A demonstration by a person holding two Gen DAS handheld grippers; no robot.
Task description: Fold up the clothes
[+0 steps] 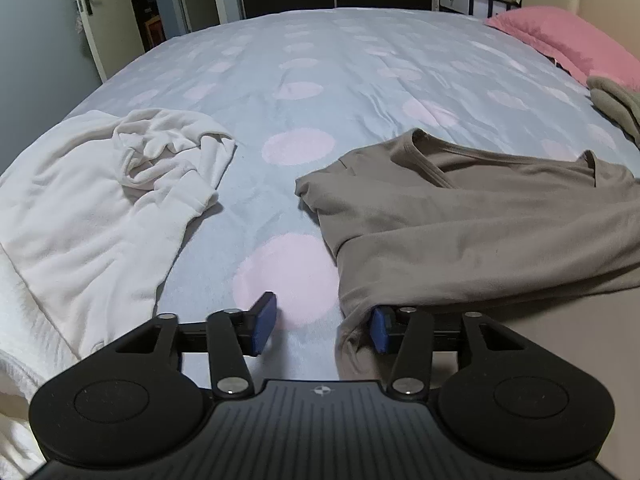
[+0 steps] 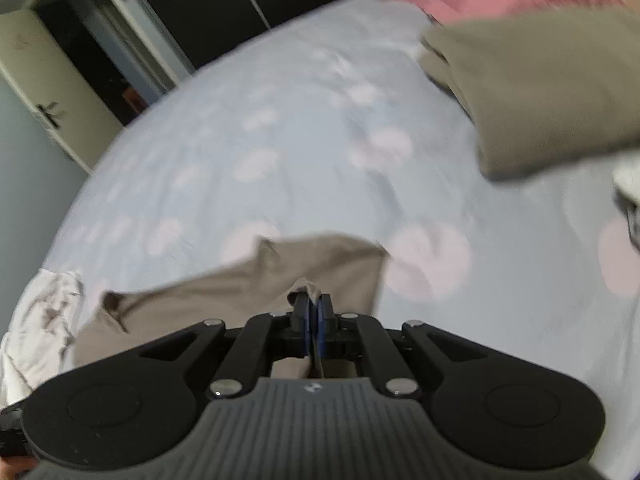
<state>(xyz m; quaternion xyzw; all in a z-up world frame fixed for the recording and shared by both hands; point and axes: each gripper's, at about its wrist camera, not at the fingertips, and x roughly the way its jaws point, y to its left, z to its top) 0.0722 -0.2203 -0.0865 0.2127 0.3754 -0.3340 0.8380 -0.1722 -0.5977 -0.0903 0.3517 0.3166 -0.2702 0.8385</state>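
A taupe long-sleeved shirt (image 1: 460, 216) lies spread on the bed, neckline away from me, one sleeve folded across its body. My left gripper (image 1: 322, 326) is open at the shirt's near left edge; its right pad sits under the cloth edge and its left pad rests on bare bedding. In the blurred right wrist view the same shirt (image 2: 248, 280) lies below my right gripper (image 2: 314, 312), which is shut on a pinch of its taupe fabric. A crumpled white fleece top (image 1: 100, 192) lies at the left.
The bed cover (image 1: 320, 80) is pale blue with pink dots. A pink pillow (image 1: 560, 36) lies at the far right, with a folded olive garment (image 2: 540, 92) beside it. A door (image 1: 108, 20) and dark wardrobes stand beyond the bed.
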